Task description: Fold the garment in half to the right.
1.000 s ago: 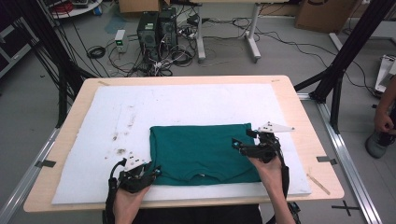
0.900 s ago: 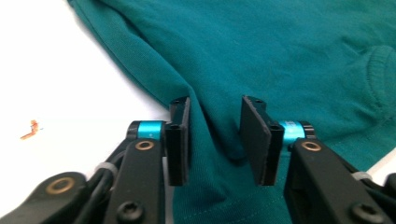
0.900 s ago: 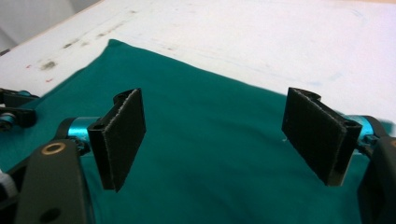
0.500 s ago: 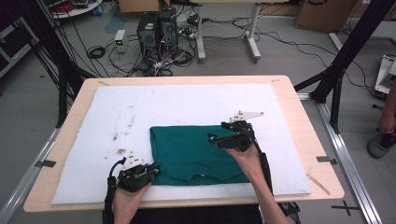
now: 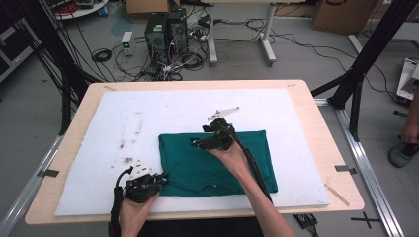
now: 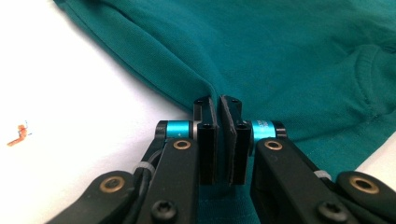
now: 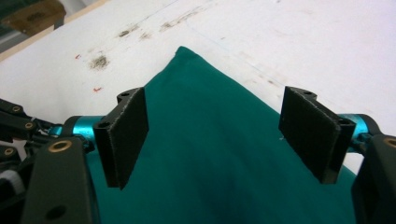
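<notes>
A dark green shirt (image 5: 188, 163) lies folded flat on the white mat (image 5: 163, 108). At its near left corner, my left gripper (image 5: 163, 177) rests on the mat. In the left gripper view the left gripper (image 6: 219, 100) has just been closing its jaws and is shut on a pinched ridge of the shirt (image 6: 289, 56). My right gripper (image 5: 195, 143) hovers over the shirt's far edge near the middle and points left. In the right gripper view the right gripper (image 7: 224, 126) is open, its pads wide apart above the shirt's far left corner (image 7: 215, 154), with nothing between them.
Dark smudges (image 5: 129, 160) mark the mat left of the shirt. The wooden table's edge (image 5: 326, 143) runs round the mat. Computer towers (image 5: 165, 29) and cables sit on the floor beyond. A person's arm (image 5: 410, 128) is at the right edge.
My right gripper has travelled left from the shirt's right edge to above its far middle and has risen a little. The left hand has stayed at the near left corner.
</notes>
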{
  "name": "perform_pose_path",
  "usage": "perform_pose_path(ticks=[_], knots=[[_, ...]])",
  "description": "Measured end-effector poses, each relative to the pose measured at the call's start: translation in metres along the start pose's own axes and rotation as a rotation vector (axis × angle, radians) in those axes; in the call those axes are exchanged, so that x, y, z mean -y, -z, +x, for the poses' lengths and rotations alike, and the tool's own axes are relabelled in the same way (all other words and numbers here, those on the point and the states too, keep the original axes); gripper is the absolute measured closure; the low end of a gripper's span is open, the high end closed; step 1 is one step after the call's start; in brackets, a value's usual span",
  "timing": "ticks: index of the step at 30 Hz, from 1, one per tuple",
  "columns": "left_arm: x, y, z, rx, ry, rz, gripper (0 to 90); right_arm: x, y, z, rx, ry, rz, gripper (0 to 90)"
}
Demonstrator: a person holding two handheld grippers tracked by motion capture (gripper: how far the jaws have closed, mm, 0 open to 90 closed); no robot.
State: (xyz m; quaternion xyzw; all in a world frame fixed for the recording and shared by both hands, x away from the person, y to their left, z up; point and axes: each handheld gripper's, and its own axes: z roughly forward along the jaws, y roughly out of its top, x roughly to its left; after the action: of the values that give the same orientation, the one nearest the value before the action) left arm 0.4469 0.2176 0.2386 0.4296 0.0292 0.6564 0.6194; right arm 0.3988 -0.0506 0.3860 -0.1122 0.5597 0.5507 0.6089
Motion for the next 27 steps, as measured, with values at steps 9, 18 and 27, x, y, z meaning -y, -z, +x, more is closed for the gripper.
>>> perform_pose_path(ticks=[9,18,27], knots=[[0.0,0.0,-0.001,-0.006,-0.011,-0.001,85.2,-0.016,-0.033,-0.003,-0.04,-0.032,0.048,26.8],[0.0,0.0,-0.001,-0.002,-0.003,-0.002,85.2,-0.034,-0.062,-0.002,-0.066,-0.037,0.086,29.8],[0.0,0.0,-0.001,-0.002,-0.003,-0.005,85.2,-0.054,-0.097,0.011,-0.081,0.004,0.14,35.3]])
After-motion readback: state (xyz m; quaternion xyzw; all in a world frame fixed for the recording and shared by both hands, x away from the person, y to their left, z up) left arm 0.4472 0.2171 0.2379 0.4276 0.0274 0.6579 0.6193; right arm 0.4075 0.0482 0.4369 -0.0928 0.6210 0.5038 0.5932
